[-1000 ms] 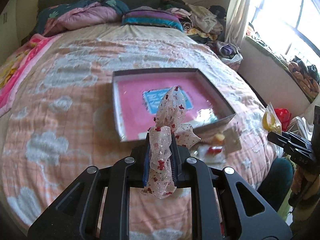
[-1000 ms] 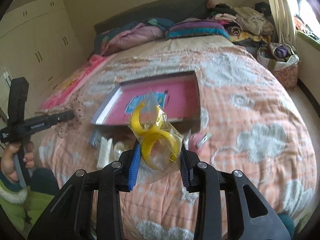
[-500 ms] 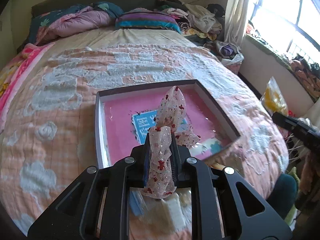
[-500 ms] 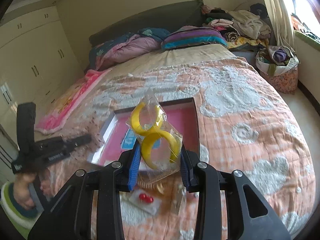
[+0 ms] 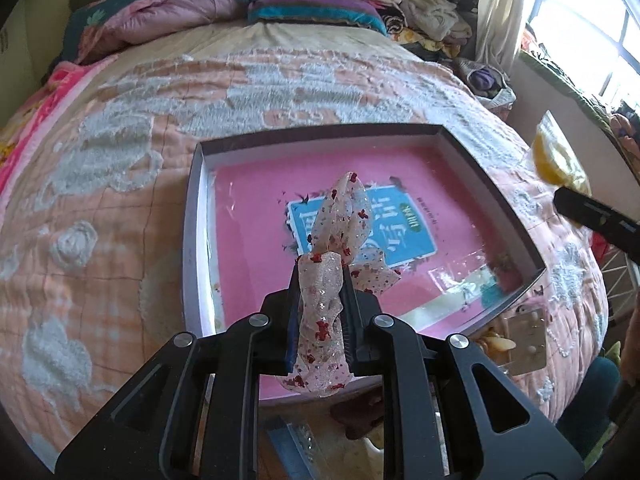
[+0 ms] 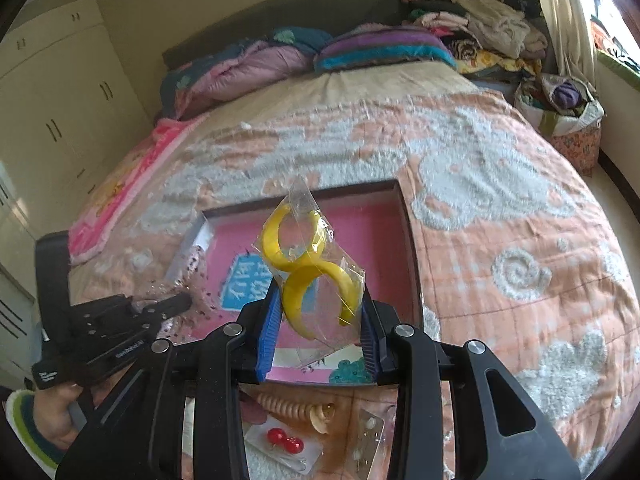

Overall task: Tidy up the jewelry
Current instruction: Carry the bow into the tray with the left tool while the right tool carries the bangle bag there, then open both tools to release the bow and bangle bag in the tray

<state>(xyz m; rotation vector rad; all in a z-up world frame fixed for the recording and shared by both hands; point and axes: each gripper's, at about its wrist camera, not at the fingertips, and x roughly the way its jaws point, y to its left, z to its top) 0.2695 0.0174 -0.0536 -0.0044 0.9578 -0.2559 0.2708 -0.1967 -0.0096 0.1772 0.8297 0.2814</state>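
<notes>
A shallow box with a pink floor and a blue label (image 5: 504, 204) (image 6: 408, 240) lies on the bed. My left gripper (image 5: 322, 292) is shut on a sheer pink bow with red specks (image 5: 340, 224), held over the box's near half; it also shows in the right wrist view (image 6: 188, 280). My right gripper (image 6: 318, 304) is shut on a clear packet holding two yellow hoops (image 6: 304, 264), above the box's near edge. That packet shows at the right of the left wrist view (image 5: 556, 156).
Loose jewelry lies on the quilt in front of the box: red bead earrings in a packet (image 6: 284, 442), a beige spiral clip (image 6: 292, 406), an earring card (image 6: 368, 436) (image 5: 524, 340). Pillows and folded blankets (image 5: 312, 8) lie at the headboard. A wardrobe (image 6: 60, 100) stands left.
Both grippers have moved forward toward the box with their items still held. The box now looks larger and sits directly beneath both grippers.
</notes>
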